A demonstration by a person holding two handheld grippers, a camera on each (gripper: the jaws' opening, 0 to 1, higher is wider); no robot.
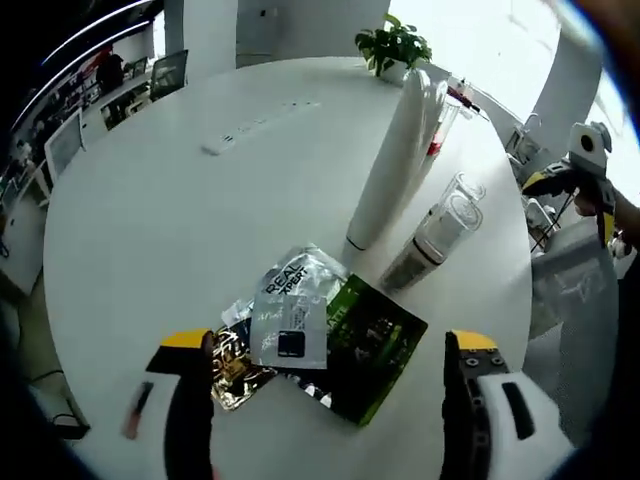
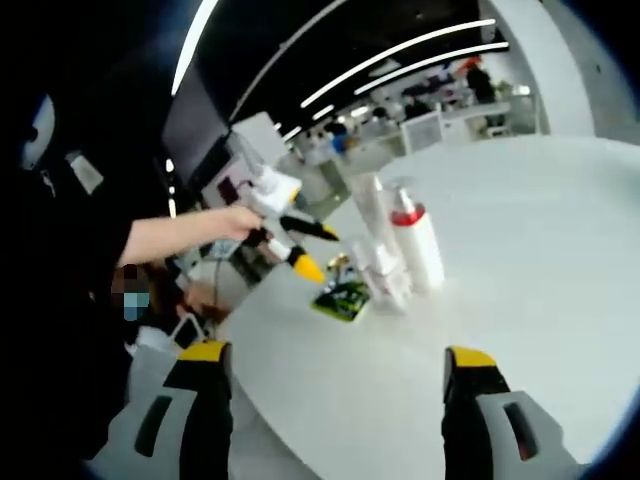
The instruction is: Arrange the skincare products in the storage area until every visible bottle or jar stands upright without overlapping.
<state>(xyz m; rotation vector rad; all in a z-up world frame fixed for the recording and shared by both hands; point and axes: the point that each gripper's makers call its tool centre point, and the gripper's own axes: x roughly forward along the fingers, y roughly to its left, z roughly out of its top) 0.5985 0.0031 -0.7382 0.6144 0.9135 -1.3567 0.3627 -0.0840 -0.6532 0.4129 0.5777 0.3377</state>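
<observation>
A tall white bottle (image 1: 385,165) stands on the round white table (image 1: 180,230). Behind it is a white bottle with a red pump (image 1: 437,125), and in front a small clear-capped bottle (image 1: 440,235). A silver sachet (image 1: 290,310), a green packet (image 1: 372,345) and a gold packet (image 1: 235,368) lie flat and overlapping just beyond my left gripper (image 1: 330,400), which is open and holds nothing. My right gripper (image 2: 338,400) is open too, low over the table's edge, well short of the bottles (image 2: 400,245). My left gripper (image 2: 316,252) hovers over the green packet (image 2: 345,298).
A potted plant (image 1: 392,45) and a white power strip (image 1: 255,128) sit at the table's far side. My right gripper (image 1: 568,200) is off the table's right edge, held by a hand. A person's arm (image 2: 180,235) reaches in. Office desks lie beyond.
</observation>
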